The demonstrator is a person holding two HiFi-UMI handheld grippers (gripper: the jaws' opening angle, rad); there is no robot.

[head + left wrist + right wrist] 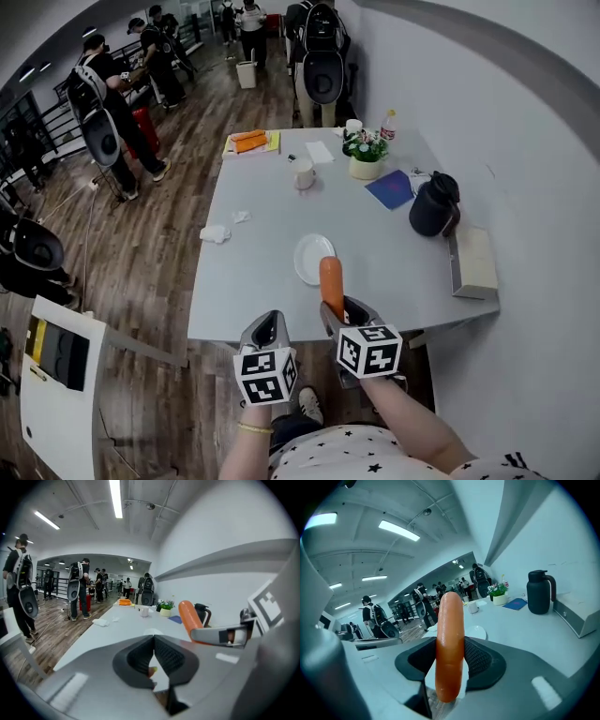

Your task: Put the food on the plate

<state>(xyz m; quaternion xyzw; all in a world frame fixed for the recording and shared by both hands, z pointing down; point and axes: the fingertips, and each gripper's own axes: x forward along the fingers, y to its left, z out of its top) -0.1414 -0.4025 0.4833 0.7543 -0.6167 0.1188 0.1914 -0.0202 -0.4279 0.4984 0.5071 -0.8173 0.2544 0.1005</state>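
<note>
An orange sausage (331, 281) stands between the jaws of my right gripper (336, 309), which is shut on it near the table's front edge. In the right gripper view the sausage (450, 644) sticks up past the pads. The small white plate (307, 258) lies bare on the grey table (262, 272), just beyond and left of the sausage; the plate (478, 632) also shows behind the sausage. My left gripper (267, 333) hovers to the left of the right one, off the table's front edge. Its pads (164, 654) meet with nothing between them.
Farther back on the table are a white mug (303, 173), a flower pot (366, 159), a blue notebook (392, 189), a black jug (434, 204) and a box (473, 262) at the right edge. A crumpled tissue (215, 233) lies left. People stand at the back left.
</note>
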